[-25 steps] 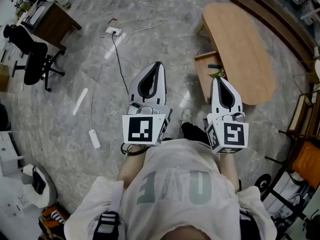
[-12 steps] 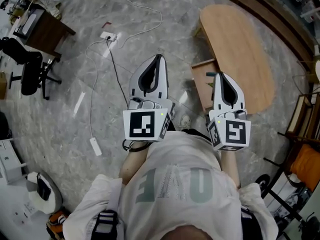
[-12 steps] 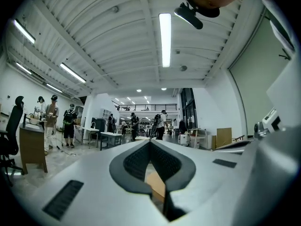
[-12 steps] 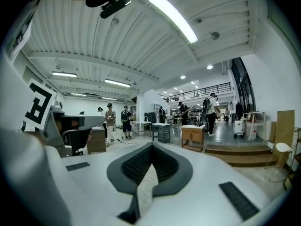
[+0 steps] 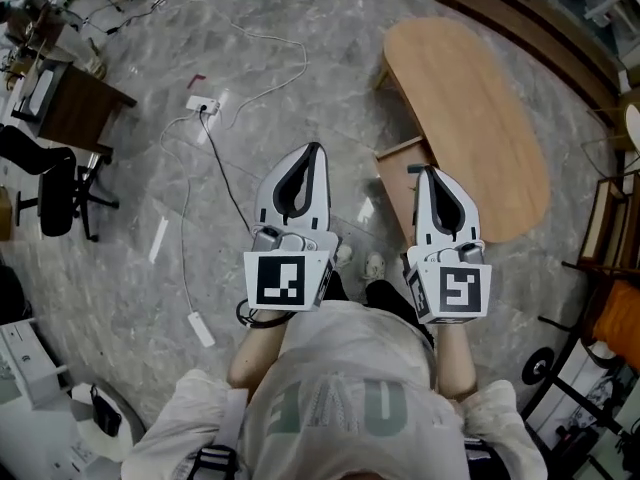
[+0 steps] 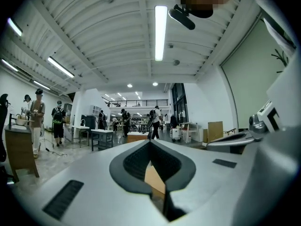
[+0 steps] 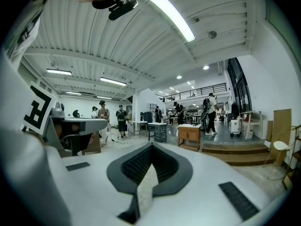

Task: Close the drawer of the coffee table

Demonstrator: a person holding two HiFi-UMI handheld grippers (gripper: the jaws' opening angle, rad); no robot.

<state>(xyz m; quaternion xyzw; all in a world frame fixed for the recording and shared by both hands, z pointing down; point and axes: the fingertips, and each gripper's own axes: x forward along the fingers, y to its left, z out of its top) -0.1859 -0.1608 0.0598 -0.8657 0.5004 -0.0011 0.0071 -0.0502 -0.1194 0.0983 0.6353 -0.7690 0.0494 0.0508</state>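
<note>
While the left gripper [image 5: 314,150] and right gripper [image 5: 424,172] hang closed, empty, the coffee table's [image 5: 470,108] open drawer [image 5: 398,183] lies below the latter's tip.

drawer [image 5: 395,183]: partly hidden behind right gripper [image 5: 428,173] | contents: probably covered too, cannot tell

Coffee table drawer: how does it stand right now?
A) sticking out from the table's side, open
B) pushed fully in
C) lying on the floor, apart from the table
A: in the head view the drawer juts out from under the coffee table top, its inside showing.
</note>
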